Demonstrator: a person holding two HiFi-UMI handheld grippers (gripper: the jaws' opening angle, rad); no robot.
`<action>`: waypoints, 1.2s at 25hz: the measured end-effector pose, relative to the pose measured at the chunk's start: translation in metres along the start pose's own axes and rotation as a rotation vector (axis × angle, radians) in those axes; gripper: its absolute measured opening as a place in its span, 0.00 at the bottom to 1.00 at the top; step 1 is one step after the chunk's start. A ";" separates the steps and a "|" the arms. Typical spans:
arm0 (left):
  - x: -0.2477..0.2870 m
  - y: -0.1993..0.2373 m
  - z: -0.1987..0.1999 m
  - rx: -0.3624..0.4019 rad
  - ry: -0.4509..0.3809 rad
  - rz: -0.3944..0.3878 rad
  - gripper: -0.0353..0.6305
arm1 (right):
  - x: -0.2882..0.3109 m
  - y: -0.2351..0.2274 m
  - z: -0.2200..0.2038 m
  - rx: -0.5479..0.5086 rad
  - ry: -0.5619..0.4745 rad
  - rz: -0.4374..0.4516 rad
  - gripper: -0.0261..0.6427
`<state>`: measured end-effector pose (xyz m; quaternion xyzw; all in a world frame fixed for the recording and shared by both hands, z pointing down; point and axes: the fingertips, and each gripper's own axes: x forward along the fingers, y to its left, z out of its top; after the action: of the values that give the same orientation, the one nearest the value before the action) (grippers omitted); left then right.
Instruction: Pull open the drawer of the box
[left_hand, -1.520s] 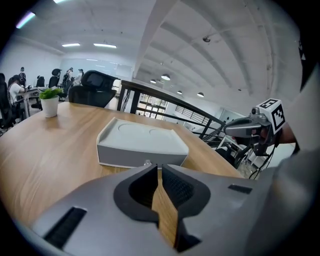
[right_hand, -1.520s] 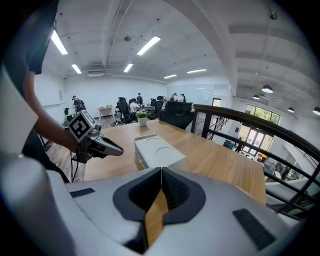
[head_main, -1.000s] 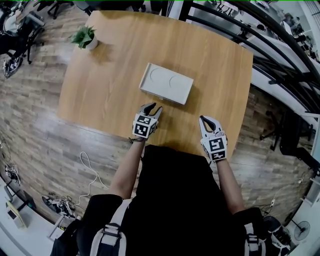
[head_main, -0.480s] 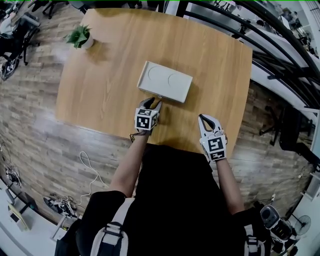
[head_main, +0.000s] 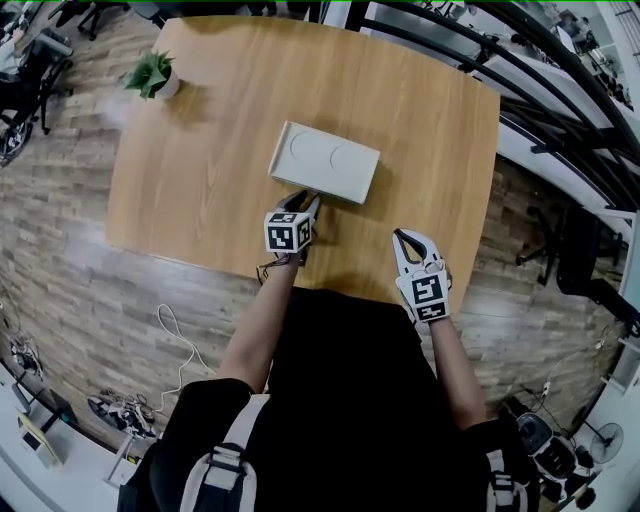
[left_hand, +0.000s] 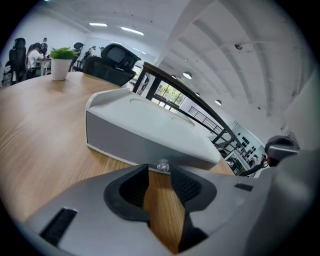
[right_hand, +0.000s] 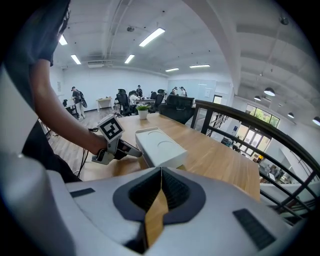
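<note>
Head view: we look down on a person standing at a wooden table (head_main: 430, 140) with a gripper in each hand. The pale box (head_main: 325, 162) lies near the middle of the table, one long side turned toward the person. A potted plant (head_main: 150, 75) stands at the far left corner. The left gripper (head_main: 307, 202) points at the box's near side, its tips just beside it. The right gripper (head_main: 405, 240) hovers over the table's near edge, well apart from the box. In the left gripper view we find the jaws spread, having just been opening. The drawer's small clear knob (left_hand: 163, 165) sits at the mouth of the gap between them, and neither pad presses it. The drawer front lies flush with the box. In the right gripper view we see that gripper's jaws pressed together at the tips, with nothing between them.
</note>
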<state>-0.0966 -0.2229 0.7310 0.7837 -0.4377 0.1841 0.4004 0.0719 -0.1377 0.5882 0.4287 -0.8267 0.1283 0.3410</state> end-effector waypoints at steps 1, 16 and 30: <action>0.001 0.000 0.000 -0.005 0.000 -0.003 0.29 | -0.001 0.000 0.000 -0.002 0.002 -0.001 0.08; 0.009 -0.003 0.001 -0.076 -0.002 -0.022 0.18 | -0.004 -0.004 -0.005 0.025 0.006 -0.001 0.08; 0.002 -0.002 -0.005 -0.073 0.014 -0.021 0.18 | -0.004 0.001 -0.003 0.024 0.000 0.005 0.08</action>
<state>-0.0933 -0.2192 0.7347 0.7717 -0.4331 0.1691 0.4339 0.0740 -0.1329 0.5880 0.4305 -0.8263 0.1390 0.3354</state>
